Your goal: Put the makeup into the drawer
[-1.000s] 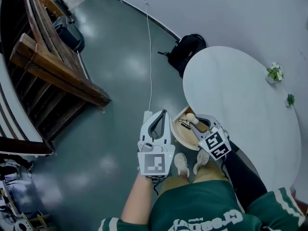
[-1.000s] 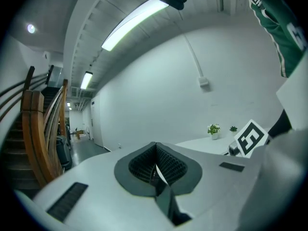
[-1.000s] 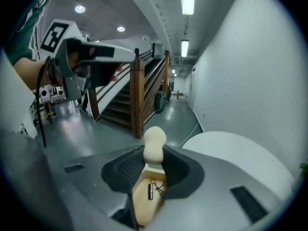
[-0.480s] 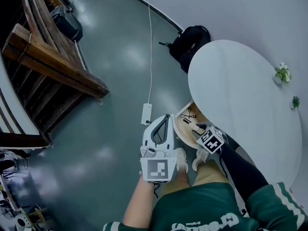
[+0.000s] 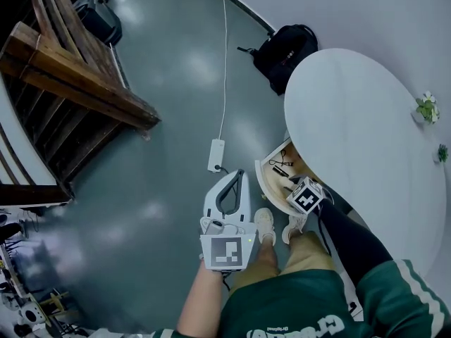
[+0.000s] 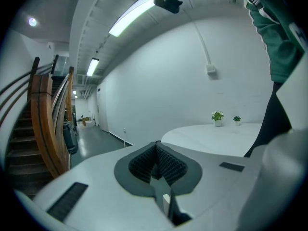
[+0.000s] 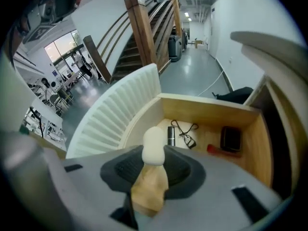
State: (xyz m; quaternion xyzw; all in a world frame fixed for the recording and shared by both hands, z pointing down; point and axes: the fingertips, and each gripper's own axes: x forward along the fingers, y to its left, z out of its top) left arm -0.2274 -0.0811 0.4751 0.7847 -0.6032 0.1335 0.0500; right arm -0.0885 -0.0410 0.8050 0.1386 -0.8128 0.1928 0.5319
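The open pale wooden drawer (image 7: 207,110) has bare floor left of a black tube (image 7: 171,135). A black cord (image 7: 187,139) and black case (image 7: 231,137) fill the rest, and the round white tabletop (image 5: 359,132) overhangs.

The head view looks steeply down from above the person onto the floor (image 5: 162,118), the round white bench (image 5: 366,118) and the open drawer (image 5: 261,189) at its edge. The left gripper view sits low, facing almost level across the bench top. The right gripper view hangs close over the drawer, tilted into it, so it shares the drawer with the head view. The wooden staircase (image 7: 144,37) seems to show in all three.
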